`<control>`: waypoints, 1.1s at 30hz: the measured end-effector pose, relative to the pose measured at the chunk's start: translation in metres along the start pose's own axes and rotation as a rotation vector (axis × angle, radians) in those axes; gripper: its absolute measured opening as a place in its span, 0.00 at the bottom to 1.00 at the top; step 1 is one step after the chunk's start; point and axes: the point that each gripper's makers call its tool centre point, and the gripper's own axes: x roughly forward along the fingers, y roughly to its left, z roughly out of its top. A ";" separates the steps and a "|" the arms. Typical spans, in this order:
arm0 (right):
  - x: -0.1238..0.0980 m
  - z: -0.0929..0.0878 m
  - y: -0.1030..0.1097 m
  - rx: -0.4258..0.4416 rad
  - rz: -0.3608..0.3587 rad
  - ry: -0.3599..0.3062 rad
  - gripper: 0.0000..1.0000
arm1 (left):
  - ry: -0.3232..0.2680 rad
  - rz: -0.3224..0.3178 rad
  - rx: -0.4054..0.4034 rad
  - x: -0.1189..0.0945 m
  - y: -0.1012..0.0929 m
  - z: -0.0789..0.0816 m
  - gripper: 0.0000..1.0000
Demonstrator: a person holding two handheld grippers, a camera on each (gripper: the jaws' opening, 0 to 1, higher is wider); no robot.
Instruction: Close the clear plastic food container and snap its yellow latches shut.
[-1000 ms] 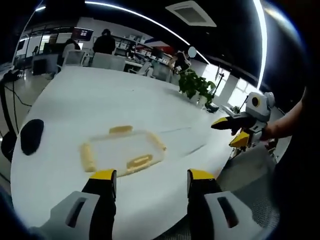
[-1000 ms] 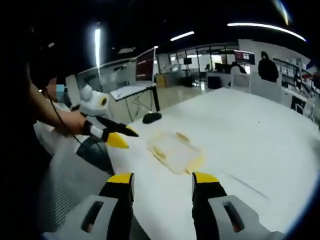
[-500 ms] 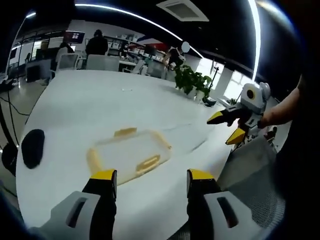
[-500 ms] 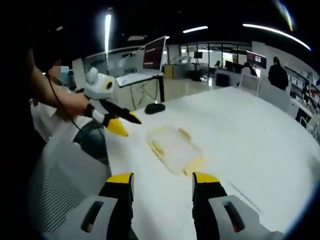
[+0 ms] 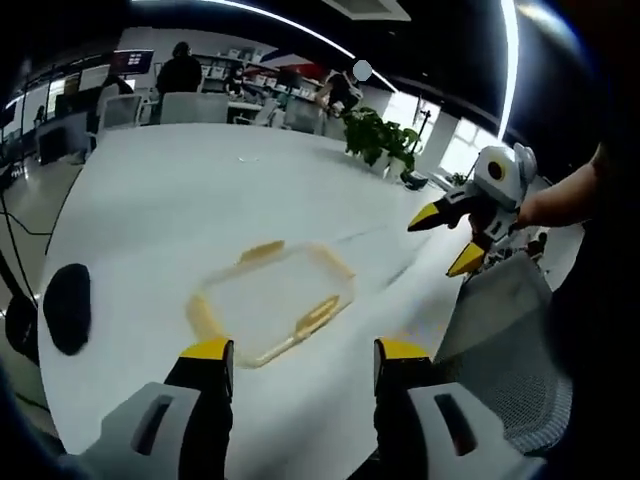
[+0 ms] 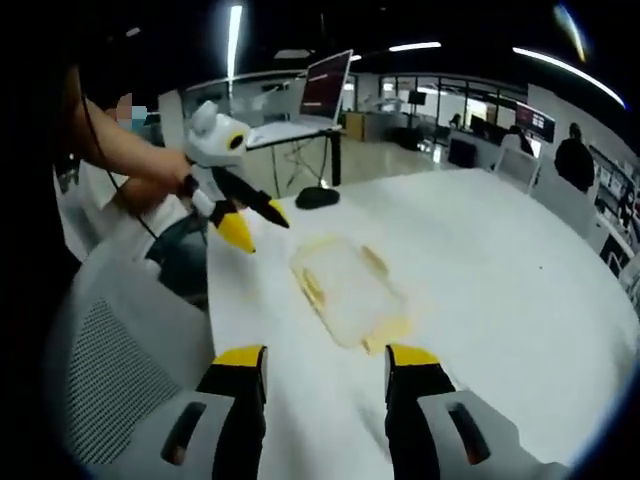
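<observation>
Clear plastic food container [image 5: 272,303] with yellow latches [image 5: 317,313] lies flat on the white oval table [image 5: 180,190], its lid apparently already seated, latches flared outward. Left gripper [image 5: 303,360] hovers just short of the container's near long side, jaws spread and empty. Right gripper [image 6: 325,363] hangs near the container's opposite end [image 6: 345,290], jaws likewise spread, holding nothing. Thin, light and slick, the container would likely skid when pushed; best steadied from above while each latch is pressed at its middle.
</observation>
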 end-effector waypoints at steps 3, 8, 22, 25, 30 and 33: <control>0.003 0.001 -0.001 -0.005 0.006 0.012 0.46 | 0.014 -0.002 0.001 -0.001 0.004 0.001 0.56; 0.007 0.002 -0.005 -0.036 0.008 0.031 0.46 | 0.046 -0.007 0.046 -0.002 0.012 0.000 0.57; 0.020 0.007 -0.021 -0.082 0.016 0.081 0.44 | 0.106 -0.032 0.103 0.005 0.024 0.001 0.58; 0.023 0.006 -0.024 -0.094 0.019 0.092 0.45 | 0.119 -0.040 0.128 0.008 0.025 0.001 0.59; 0.026 0.006 -0.027 -0.104 0.027 0.107 0.45 | 0.122 -0.050 0.138 0.011 0.026 0.003 0.61; 0.029 0.002 -0.028 -0.125 0.034 0.131 0.45 | 0.137 -0.052 0.149 0.013 0.029 0.000 0.61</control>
